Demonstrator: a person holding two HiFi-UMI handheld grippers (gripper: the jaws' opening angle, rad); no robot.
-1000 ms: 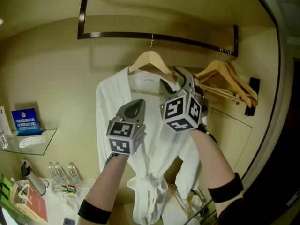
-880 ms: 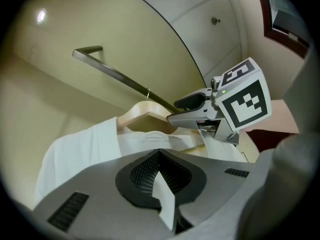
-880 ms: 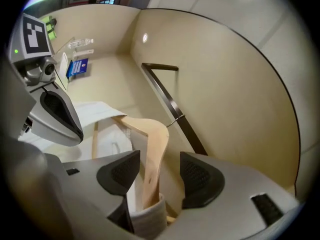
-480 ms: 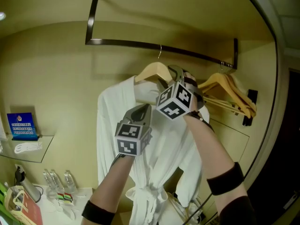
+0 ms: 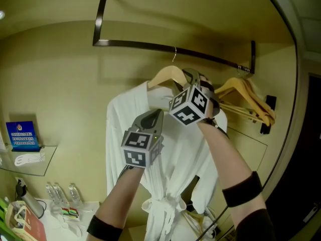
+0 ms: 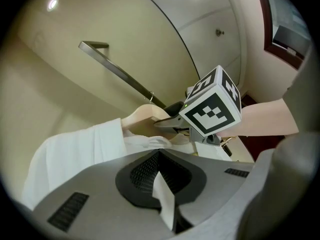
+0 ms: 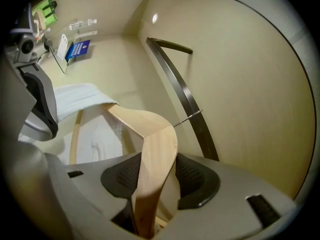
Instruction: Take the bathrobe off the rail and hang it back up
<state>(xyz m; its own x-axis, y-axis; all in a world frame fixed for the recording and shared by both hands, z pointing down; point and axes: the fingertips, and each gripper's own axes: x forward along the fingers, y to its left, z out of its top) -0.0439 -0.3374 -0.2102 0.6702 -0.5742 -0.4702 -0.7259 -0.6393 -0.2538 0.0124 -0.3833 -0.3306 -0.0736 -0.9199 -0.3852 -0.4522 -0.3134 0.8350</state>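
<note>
Bathrobe (image 5: 165, 174) on its wooden hanger (image 5: 168, 76), seen from the head view at the moment of grasping. The white bathrobe hangs full length from the hanger, its belt tied low at the front. The hanger's wire hook (image 5: 174, 54) reaches up to the dark rail (image 5: 150, 46) and appears to rest over it. The right gripper view shows the same hook meeting the rail.

The right gripper (image 5: 193, 78) is raised to the hanger's right shoulder. Its jaws have just been closing, and the wooden arm of the hanger stands between them with both pads against the wood, so they hold the hanger.

The left gripper (image 5: 154, 115) sits lower, in front of the bathrobe's chest. Its jaws are fully closed, and a thin fold of the white cloth is pinched between them, as the left gripper view shows.

A cluster of spare hangers (image 5: 246, 97) hangs further right on the same rail, well apart from the one in use. A glass shelf (image 5: 30, 164) and some bottles (image 5: 62, 192) lie at lower left, away from the work.

Judged from this arrangement, the task is at an early stage. Both grips are made, but the hook has not yet left the rail. Lifting the hanger clear and then setting the hook back over the rail remain to be done
</note>
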